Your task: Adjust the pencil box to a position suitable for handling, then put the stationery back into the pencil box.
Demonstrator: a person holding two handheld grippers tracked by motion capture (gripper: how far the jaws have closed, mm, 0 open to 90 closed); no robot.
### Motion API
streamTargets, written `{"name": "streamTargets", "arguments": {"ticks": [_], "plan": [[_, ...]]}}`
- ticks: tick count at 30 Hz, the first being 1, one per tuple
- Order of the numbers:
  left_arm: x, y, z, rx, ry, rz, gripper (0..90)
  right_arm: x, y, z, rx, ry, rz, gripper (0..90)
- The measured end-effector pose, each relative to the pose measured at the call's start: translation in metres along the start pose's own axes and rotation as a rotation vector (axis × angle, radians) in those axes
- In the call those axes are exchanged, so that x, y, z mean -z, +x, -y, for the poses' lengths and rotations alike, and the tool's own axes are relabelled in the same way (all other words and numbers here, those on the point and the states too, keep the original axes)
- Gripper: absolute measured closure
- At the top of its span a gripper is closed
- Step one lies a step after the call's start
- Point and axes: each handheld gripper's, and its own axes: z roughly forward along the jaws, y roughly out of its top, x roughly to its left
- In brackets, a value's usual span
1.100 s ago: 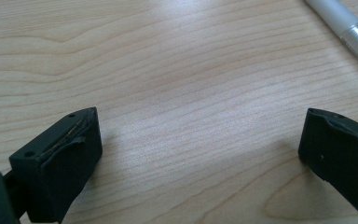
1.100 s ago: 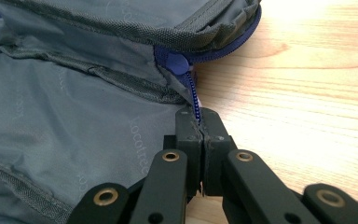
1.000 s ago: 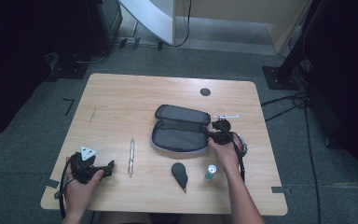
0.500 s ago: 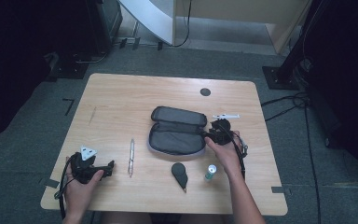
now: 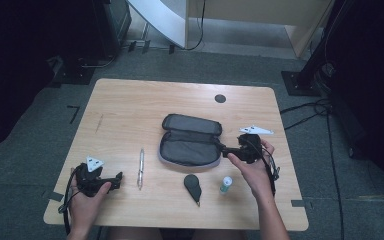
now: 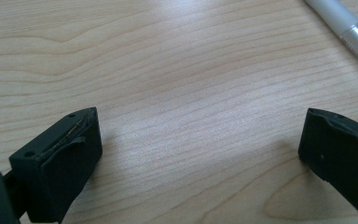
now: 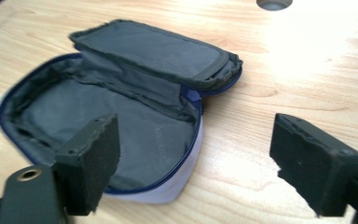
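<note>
**Inspector A:** As seen from the high view, the light wooden table with rounded corners point(image 5: 130, 110) carries an open dark grey fabric zip case with a blue zipper edge point(image 5: 190, 140) near its middle. Its lid is folded back toward the far side, and the interior looks empty in the right gripper view.

**Inspector B:** Noted. Position of the right gripper point(image 5: 225, 149)?

**Inspector A:** Held in the person's right hand point(image 5: 252, 167), just beside the case's right end. In its own view the jaws stand spread wide, one over the case's near rim, the other over bare wood. Nothing is between them.

**Inspector B:** And the left gripper point(image 5: 116, 176)?

**Inspector A:** Resting near the front left corner, in the left hand point(image 5: 87, 197). Jaws spread apart over bare tabletop, holding nothing.

**Inspector B:** Loose items?

**Inspector A:** A slim white-and-silver pen point(image 5: 140, 168) lies between the left gripper and the case. A dark teardrop-shaped flat object point(image 5: 193, 185) lies in front of the case. A small bottle with a white cap and greenish body point(image 5: 225, 184) stands to its right, close to the right wrist. A round dark cable hole point(image 5: 220, 98) sits at the far edge.
</note>
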Motion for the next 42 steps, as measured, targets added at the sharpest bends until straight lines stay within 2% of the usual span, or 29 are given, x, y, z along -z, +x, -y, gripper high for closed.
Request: {"name": "streamTargets", "arguments": {"ticks": [5, 6, 8, 14, 19, 25, 30, 34, 42], "plan": [[0.0, 0.0, 0.0, 0.001, 0.0, 0.001, 0.0, 0.013, 0.002, 0.003, 0.007, -0.015, -0.012, 14.3], [0.0, 0.0, 0.0, 0.001, 0.0, 0.0, 0.0, 0.022, 0.003, 0.006, 0.016, -0.027, -0.02, 14.3], [0.0, 0.0, 0.0, 0.002, -0.001, 0.001, 0.0, 0.029, 0.004, 0.01, 0.018, -0.033, -0.021, 14.3], [0.0, 0.0, 0.0, 0.002, -0.001, 0.0, 0.0, 0.043, 0.004, 0.023, 0.036, -0.057, -0.027, 14.6], [0.0, 0.0, 0.0, 0.002, -0.001, 0.001, 0.0, 0.054, 0.007, 0.033, 0.043, -0.07, -0.037, 19.4], [0.0, 0.0, 0.0, 0.002, -0.001, 0.001, 0.0, 0.065, 0.018, 0.044, 0.068, -0.085, -0.06, 26.4], [0.0, 0.0, 0.0, 0.002, -0.001, 0.001, 0.0, 0.071, 0.026, 0.054, 0.089, -0.092, -0.083, 32.8], [0.0, 0.0, 0.0, 0.001, -0.001, 0.001, 0.0, 0.073, 0.032, 0.065, 0.087, -0.092, -0.114, 38.2], [0.0, 0.0, 0.0, 0.003, -0.001, 0.001, 0.0, 0.073, 0.04, 0.077, 0.098, -0.089, -0.142, 38.9]]}}
